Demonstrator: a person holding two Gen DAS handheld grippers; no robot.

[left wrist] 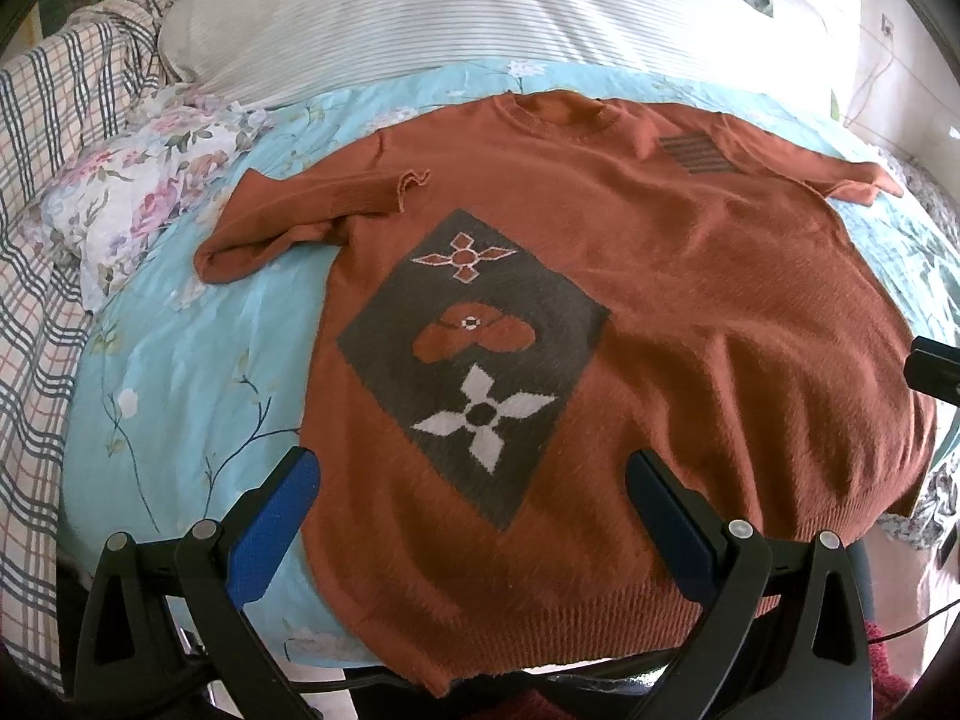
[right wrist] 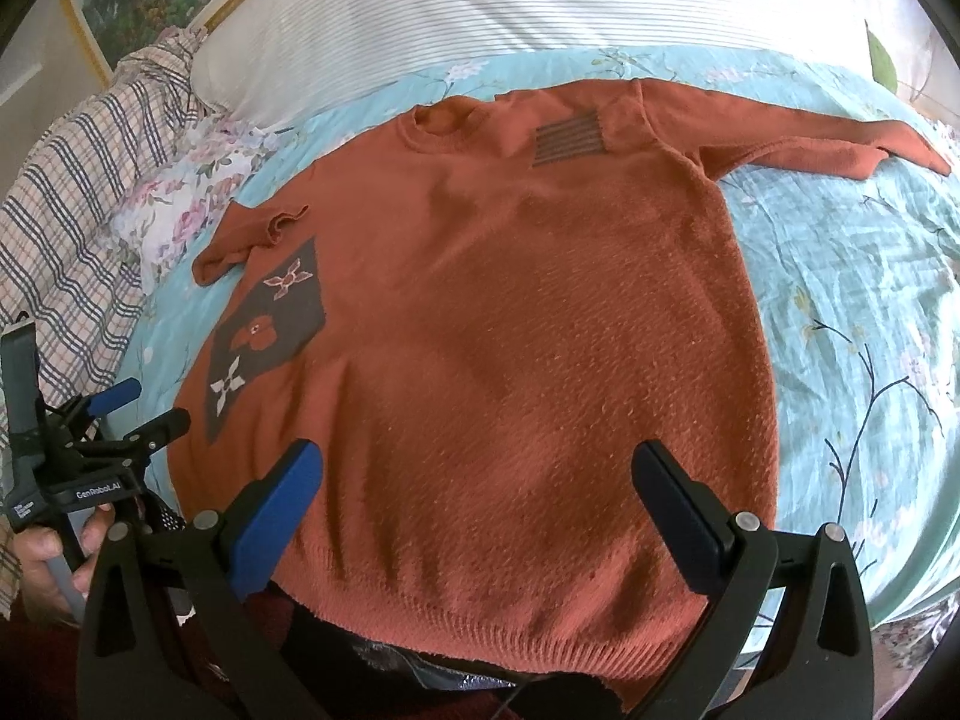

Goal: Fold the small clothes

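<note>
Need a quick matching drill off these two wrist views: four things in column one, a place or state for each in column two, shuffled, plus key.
Column one:
1. rust-orange knitted sweater
2. grey diamond patch with flower motifs
3. white striped pillow
4. left gripper

Column two:
A. beyond the sweater's collar
B. open, above the hem
C. lying flat, front up, on the floral turquoise bedsheet
D. knitted into the sweater's front

Pairs: 1-C, 2-D, 3-A, 4-B
</note>
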